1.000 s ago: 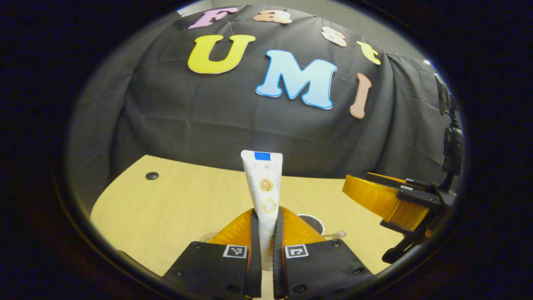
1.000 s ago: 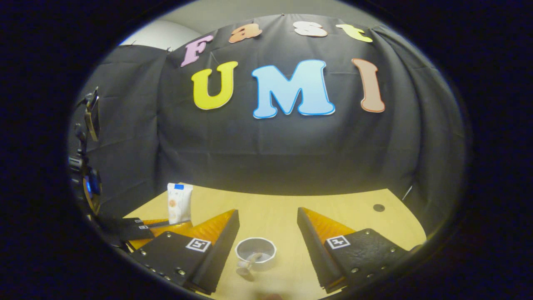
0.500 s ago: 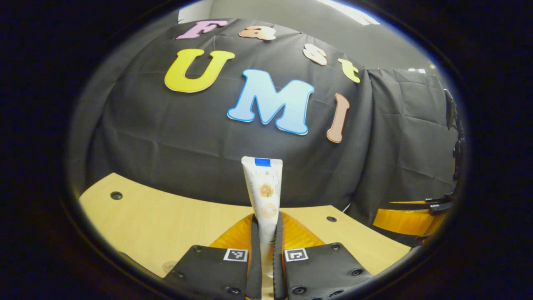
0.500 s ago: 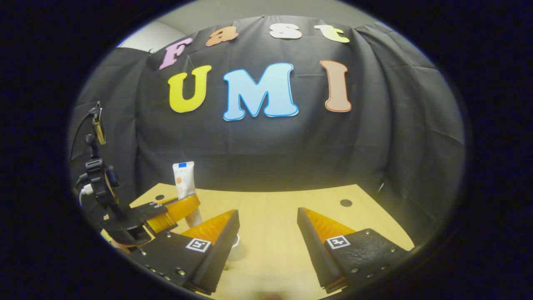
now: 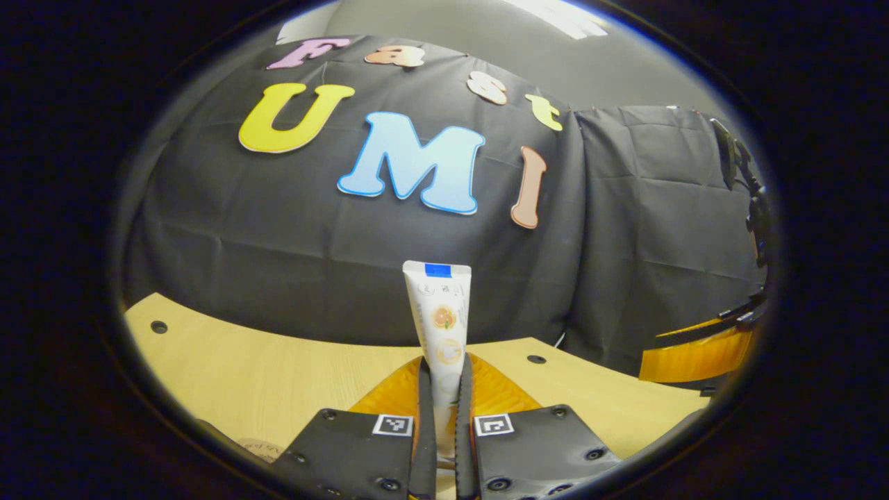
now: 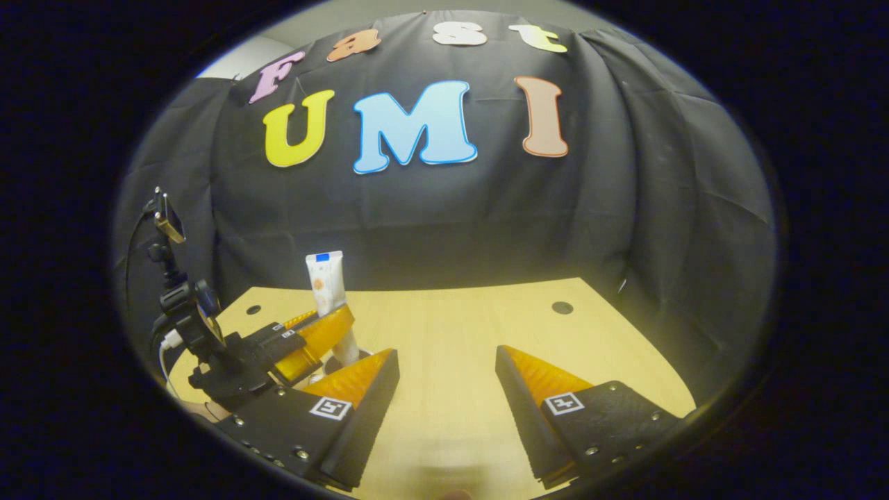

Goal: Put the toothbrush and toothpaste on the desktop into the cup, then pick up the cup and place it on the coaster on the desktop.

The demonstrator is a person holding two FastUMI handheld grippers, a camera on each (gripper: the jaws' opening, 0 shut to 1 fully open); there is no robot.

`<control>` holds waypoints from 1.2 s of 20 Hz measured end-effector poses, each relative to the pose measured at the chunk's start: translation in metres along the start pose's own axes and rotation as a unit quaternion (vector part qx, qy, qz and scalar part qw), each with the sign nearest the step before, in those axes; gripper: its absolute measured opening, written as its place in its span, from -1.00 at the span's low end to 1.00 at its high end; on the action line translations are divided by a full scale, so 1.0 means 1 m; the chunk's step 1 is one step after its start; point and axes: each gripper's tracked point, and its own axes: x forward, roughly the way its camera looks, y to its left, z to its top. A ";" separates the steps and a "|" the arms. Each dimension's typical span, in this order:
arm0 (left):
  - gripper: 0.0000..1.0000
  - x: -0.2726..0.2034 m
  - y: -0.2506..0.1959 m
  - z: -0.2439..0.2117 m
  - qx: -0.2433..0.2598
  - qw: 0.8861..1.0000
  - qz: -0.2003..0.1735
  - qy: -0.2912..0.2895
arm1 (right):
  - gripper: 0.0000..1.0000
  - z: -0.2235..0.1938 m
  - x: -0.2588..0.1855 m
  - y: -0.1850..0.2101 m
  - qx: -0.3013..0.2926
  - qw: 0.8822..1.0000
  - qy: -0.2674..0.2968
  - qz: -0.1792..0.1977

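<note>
two grippers over the desk (image 6: 451, 333): left gripper (image 5: 444, 417) clamped on upright toothpaste (image 5: 441, 312), right gripper (image 6: 444, 389) spread, empty. best lowered cap-first, straight over the cup, hidden from here; release only once seated.

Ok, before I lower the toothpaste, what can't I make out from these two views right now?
- Toothpaste: the cap end is hidden between the left gripper fingers in the left gripper view; in the right gripper view the right gripper's finger hides it.
- Cup: a dark shape behind that finger may be its rim; too little shows to tell.
- Pale patch on the desk: cut off by the view's edge.
</note>
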 end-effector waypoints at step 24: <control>0.80 -0.053 0.029 0.061 0.018 0.998 0.057 -0.037 | 0.70 0.011 0.009 0.058 -0.001 0.998 0.020 0.059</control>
